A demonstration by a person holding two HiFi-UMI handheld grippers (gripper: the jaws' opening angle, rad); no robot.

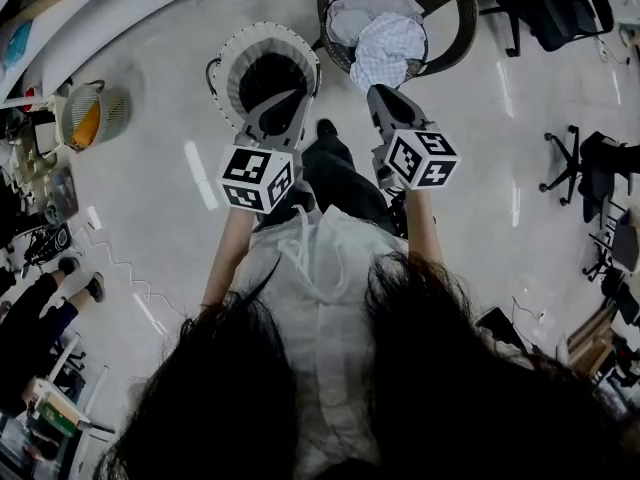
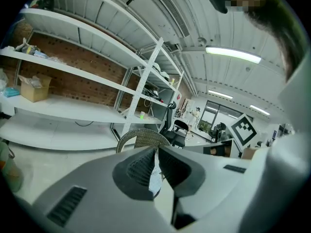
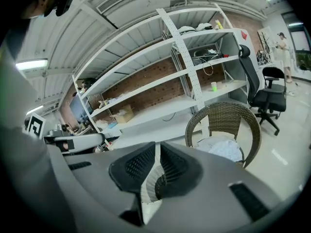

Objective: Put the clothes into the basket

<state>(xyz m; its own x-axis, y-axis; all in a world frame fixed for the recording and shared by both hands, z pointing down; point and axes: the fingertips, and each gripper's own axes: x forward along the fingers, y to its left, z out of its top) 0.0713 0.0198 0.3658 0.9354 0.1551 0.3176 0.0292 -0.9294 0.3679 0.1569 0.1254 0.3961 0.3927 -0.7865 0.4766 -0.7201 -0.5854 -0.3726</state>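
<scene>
1. The chair (image 1: 452,30) stood just ahead of both jaws.
2. The basket (image 1: 236,56) sat on the floor beneath the left jaws and looked empty.
3. The clothes (image 1: 386,46) lay heaped on the chair seat, just beyond the right jaws. None were in the basket, so the whole task seemingly remained.
4. The left gripper (image 1: 288,98) and right gripper (image 1: 381,92) each had jaws together, holding nothing.

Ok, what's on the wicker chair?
A pile of clothes lies on the chair: a checked piece and a plain white one. They cover the seat, so anything beneath them can't be seen.
</scene>
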